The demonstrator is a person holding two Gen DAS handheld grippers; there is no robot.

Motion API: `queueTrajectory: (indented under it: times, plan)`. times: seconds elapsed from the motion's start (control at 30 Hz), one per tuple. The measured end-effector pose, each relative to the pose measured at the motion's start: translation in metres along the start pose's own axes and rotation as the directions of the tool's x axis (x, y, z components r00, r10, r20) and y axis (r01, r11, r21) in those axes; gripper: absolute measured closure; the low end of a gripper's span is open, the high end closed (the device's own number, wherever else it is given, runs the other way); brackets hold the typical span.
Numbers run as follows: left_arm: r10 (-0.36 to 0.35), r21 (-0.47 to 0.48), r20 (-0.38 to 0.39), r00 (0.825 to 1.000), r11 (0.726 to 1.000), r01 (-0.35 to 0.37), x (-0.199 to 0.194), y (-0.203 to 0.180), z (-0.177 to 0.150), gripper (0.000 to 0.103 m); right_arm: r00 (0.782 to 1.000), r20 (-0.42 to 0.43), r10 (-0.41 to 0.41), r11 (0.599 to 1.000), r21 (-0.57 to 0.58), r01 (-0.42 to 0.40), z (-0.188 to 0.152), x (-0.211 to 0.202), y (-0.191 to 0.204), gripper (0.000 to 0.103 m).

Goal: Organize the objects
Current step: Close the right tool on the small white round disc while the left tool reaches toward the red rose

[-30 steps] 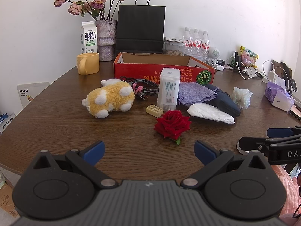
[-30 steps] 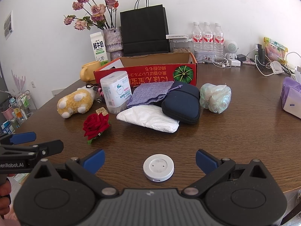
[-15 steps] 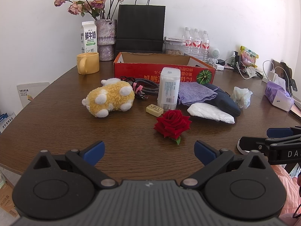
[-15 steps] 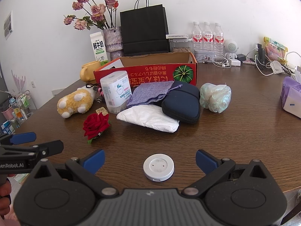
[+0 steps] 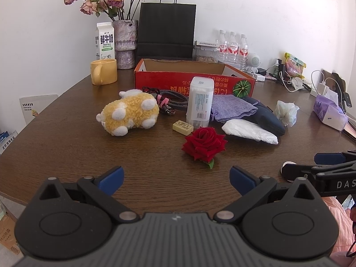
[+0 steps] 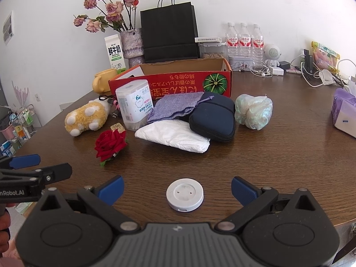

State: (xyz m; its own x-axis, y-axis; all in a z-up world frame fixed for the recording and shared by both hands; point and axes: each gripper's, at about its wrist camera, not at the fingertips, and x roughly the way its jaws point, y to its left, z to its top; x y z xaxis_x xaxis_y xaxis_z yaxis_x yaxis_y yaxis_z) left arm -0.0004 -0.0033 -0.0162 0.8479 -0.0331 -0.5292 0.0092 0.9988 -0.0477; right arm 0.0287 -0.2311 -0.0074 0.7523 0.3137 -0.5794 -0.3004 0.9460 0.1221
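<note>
Loose objects lie in front of an open red cardboard box (image 5: 155, 82) (image 6: 178, 84): a yellow plush toy (image 5: 130, 114) (image 6: 85, 118), a red rose (image 5: 204, 143) (image 6: 110, 144), a small yellow block (image 5: 183, 128), a white cotton-swab container (image 5: 199, 101) (image 6: 134, 106), a purple pouch (image 6: 175, 108), a navy case (image 6: 213, 116), a white packet (image 6: 175, 135) and a crumpled plastic bag (image 6: 253, 111). A white round puck (image 6: 184, 194) sits between the open fingers of my right gripper (image 6: 176, 189). My left gripper (image 5: 176, 178) stands open and empty just short of the rose.
Behind the box stand a black paper bag (image 5: 166, 33), a vase of dried flowers (image 5: 125, 42), a milk carton (image 5: 105, 41), a yellow mug (image 5: 103, 71) and water bottles (image 6: 243, 40). Chargers and cables (image 6: 311, 73) crowd the back right. A purple tissue pack (image 6: 344, 111) lies at the right edge.
</note>
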Motion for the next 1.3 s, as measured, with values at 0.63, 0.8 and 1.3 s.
queueTrajectory:
  times: [0.63,0.8,1.3]
  plan:
    - [-0.008,-0.015,-0.051,0.999,1.0,0.007,0.008,0.003,0.002,0.0,1.0,0.017,0.015,0.999,-0.047,-0.014,-0.01,0.015,-0.006,0.065]
    - [-0.011,-0.011,-0.06,0.998,1.0,0.011,0.01,0.002,0.002,0.0,0.999,0.026,0.027,0.999,-0.036,-0.026,-0.011,0.015,-0.008,0.065]
    - [-0.041,0.017,-0.081,0.996,0.999,0.043,0.036,-0.008,0.011,0.0,0.998,0.05,0.028,0.999,-0.029,-0.027,-0.004,0.016,-0.012,0.065]
